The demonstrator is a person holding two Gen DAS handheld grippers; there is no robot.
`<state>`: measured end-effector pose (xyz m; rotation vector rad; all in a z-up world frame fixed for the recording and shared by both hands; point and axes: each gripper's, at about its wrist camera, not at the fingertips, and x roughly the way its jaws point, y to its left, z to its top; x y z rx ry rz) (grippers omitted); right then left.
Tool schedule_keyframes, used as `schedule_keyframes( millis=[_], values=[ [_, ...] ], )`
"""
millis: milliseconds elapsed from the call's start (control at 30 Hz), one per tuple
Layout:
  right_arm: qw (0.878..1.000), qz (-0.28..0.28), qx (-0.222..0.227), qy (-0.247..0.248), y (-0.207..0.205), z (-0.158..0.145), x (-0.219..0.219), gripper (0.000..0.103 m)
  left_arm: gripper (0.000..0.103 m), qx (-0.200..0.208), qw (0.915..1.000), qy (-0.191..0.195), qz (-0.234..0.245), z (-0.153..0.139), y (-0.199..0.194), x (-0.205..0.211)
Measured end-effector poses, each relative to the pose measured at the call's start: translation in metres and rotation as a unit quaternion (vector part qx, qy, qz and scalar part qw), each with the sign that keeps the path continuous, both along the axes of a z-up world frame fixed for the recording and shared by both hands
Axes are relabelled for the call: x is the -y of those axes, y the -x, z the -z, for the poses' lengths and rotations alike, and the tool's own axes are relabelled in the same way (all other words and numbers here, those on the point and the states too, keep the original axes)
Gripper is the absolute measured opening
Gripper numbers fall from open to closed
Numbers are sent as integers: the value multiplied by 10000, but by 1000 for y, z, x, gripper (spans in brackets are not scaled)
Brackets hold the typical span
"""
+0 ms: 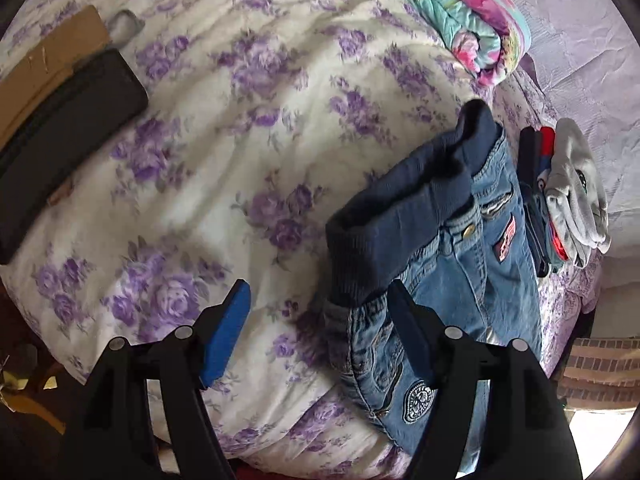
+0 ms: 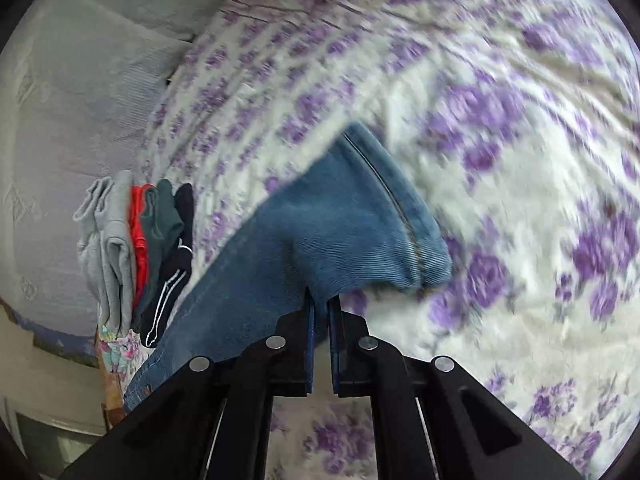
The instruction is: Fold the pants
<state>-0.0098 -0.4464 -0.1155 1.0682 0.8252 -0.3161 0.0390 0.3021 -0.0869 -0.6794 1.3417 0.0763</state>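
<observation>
The right tool pinches a leg hem of the jeans above the bed. The left tool is spread beside the waistband.

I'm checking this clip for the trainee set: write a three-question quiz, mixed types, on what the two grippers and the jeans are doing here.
1. True or false: the right gripper is shut on a leg hem of the blue denim jeans.
2. Multiple choice: the left gripper is (A) clamped on the ribbed waistband, (B) open, one blue-padded finger over the jeans and one over the purple-flowered white bedspread, (C) holding a sock.
3. Fill in: beyond the jeans, near the bedspread's edge, lies a stack of folded ____ in grey, red and dark colours.

Key: 1 true; 2 B; 3 clothes.
</observation>
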Motion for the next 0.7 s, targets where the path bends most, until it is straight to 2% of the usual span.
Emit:
schedule_keyframes(
  millis=[67, 167, 267, 300, 333, 367, 400, 433, 467, 500, 600, 700],
  values=[
    [9993, 236, 169, -235, 11, 3, -2, 10, 68, 53, 9999, 85, 118, 5, -1, 14],
    [9992, 312, 219, -112, 20, -9, -4, 12, 69, 182, 9994, -70, 293, 8, -15, 34],
    [9995, 166, 251, 39, 30, -24, -7, 12, 66, 77, 9998, -155, 121, 19, -32, 38],
    [9995, 126, 266, 96, 35, -30, -9, 12, 58, 85, 9997, -244, 53, 18, -36, 38],
    [9995, 65, 283, 144, 40, -36, -12, 13, 42, 109, 9995, -275, 96, 15, -37, 40],
    [9994, -20, 289, 208, 48, -41, -15, 14, 34, 142, 9994, -280, 147, 13, -37, 40],
    [9992, -116, 254, 298, 56, -45, -19, 19, 26, 181, 9992, -308, 182, 9, -34, 40],
    [9988, -225, 201, 392, 64, -49, -23, 28, 22, 243, 9992, -248, 184, 5, -30, 39],
    [9982, -335, 142, 467, 73, -52, -29, 37, 21, 287, 9993, -175, 168, 2, -26, 36],
    [9976, -447, 70, 527, 85, -54, -34, 39, 21, 341, 9993, -67, 122, -3, -19, 32],
    [9957, -673, -187, 606, 123, -59, -48, 39, 21, 343, 9990, 295, -68, -11, 2, 14],
    [9946, -695, -468, 617, 168, -61, -60, 39, 21, 116, 9986, 478, -210, -3, 16, 2]
  ],
)
